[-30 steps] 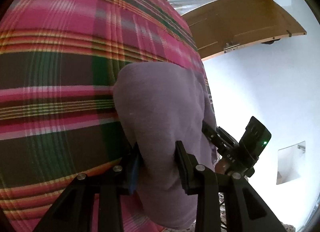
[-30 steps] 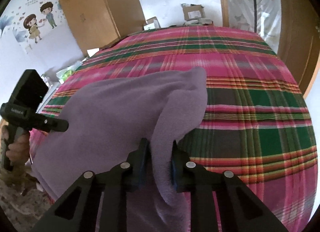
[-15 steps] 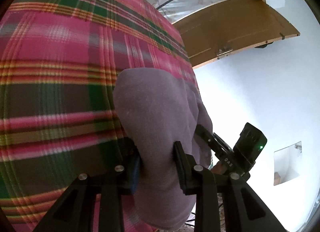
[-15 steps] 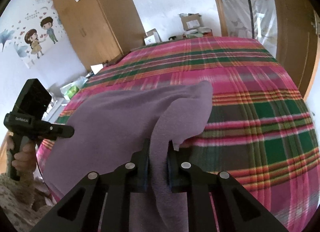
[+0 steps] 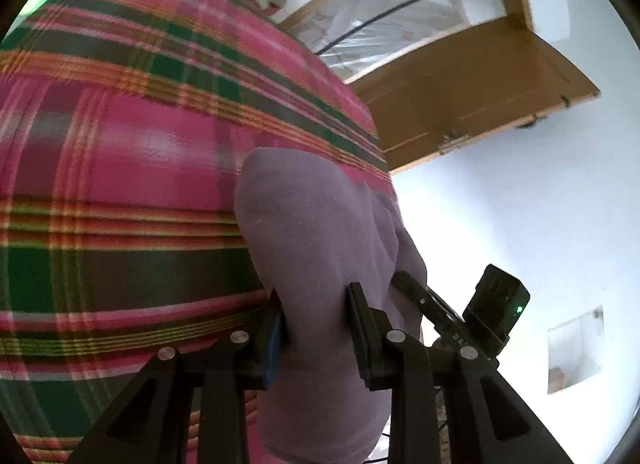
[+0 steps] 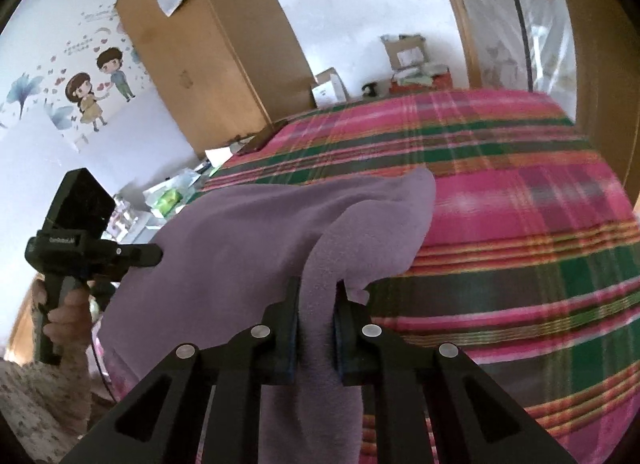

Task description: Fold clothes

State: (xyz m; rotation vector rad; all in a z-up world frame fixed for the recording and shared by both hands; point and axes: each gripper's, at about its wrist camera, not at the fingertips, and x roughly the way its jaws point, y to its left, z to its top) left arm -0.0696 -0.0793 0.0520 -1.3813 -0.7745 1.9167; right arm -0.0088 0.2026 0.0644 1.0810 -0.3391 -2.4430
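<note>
A mauve fleece garment (image 6: 256, 240) is held up over the near edge of a bed with a pink and green plaid cover (image 6: 520, 224). My right gripper (image 6: 316, 300) is shut on a bunched fold of it. My left gripper (image 5: 316, 296) is shut on another part of the same garment (image 5: 312, 232), which hangs down between and below the fingers. In the right wrist view the left gripper (image 6: 152, 254) shows at the garment's left edge. In the left wrist view the right gripper (image 5: 400, 278) shows behind the cloth.
The plaid bed (image 5: 120, 184) fills most of the left wrist view. A wooden wardrobe (image 6: 208, 64) stands at the bed's far left, with boxes (image 6: 404, 52) behind the bed. A wooden door (image 5: 460, 104) stands to the right.
Both grippers have lifted and tilted up with the garment still held. More of the far room and wardrobe shows, and the garment's far edge sits lower in view.
</note>
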